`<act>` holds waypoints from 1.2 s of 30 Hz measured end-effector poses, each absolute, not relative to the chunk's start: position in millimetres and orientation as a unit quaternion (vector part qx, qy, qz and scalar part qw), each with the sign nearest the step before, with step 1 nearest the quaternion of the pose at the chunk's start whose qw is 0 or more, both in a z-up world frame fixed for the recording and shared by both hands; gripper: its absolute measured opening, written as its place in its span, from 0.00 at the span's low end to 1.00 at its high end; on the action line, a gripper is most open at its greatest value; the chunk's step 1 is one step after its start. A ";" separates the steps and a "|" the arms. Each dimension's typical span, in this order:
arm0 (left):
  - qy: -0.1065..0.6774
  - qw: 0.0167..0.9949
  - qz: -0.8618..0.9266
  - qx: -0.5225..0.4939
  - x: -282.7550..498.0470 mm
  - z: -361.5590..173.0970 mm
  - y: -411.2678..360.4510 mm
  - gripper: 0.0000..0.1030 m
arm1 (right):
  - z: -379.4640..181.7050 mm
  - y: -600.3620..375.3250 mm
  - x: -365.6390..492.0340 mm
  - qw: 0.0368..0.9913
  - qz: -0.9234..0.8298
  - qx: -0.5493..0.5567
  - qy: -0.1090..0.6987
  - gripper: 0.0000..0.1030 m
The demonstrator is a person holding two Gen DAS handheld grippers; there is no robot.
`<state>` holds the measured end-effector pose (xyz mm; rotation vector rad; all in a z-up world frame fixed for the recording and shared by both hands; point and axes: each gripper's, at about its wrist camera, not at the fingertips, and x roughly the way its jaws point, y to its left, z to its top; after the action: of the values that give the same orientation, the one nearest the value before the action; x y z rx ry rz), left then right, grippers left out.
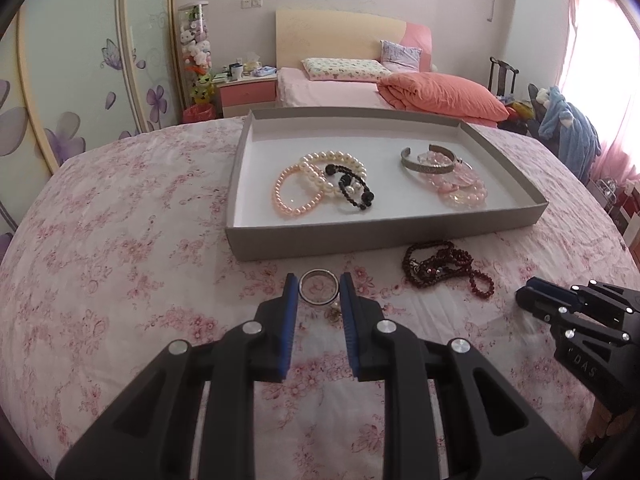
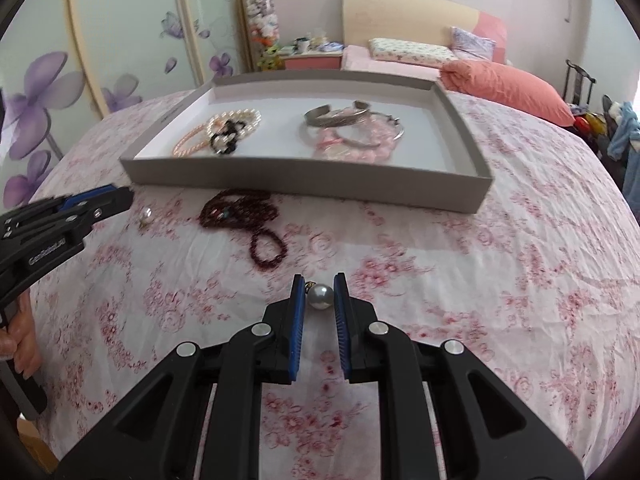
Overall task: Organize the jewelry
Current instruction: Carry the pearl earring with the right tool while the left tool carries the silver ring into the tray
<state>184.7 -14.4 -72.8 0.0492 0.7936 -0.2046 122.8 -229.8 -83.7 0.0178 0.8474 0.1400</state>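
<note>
Left wrist view: your left gripper [image 1: 319, 289] is straddling the silver ring [image 1: 319, 290] near the tray's [image 1: 384, 236] front wall, jaws apart. Right wrist view: your right gripper [image 2: 320, 291] is bracketing the pearl earring [image 2: 320, 291], unclamped, lying dead ahead on the bedspread [image 2: 500, 280].

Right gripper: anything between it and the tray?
In the right wrist view, the dark red beads lie on the floral cloth between the right gripper and the tray.
</note>
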 end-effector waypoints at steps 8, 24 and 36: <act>0.357 0.931 -0.075 0.015 173.6 -59.0 -11.9 0.21 | -61.3 -234.3 115.2 0.934 0.058 0.026 0.351 0.15; 0.312 0.948 -0.061 0.018 153.2 -39.6 -20.6 0.21 | -35.1 -218.9 105.9 0.956 0.063 0.022 0.286 0.15; 0.259 0.964 -0.063 0.013 140.8 -14.3 -21.7 0.21 | -10.3 -219.1 96.3 0.974 0.052 0.020 0.222 0.15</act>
<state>140.8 -21.7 -14.3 0.0259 0.5242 -0.1266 96.3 -219.1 -10.3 0.0410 0.4473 0.1050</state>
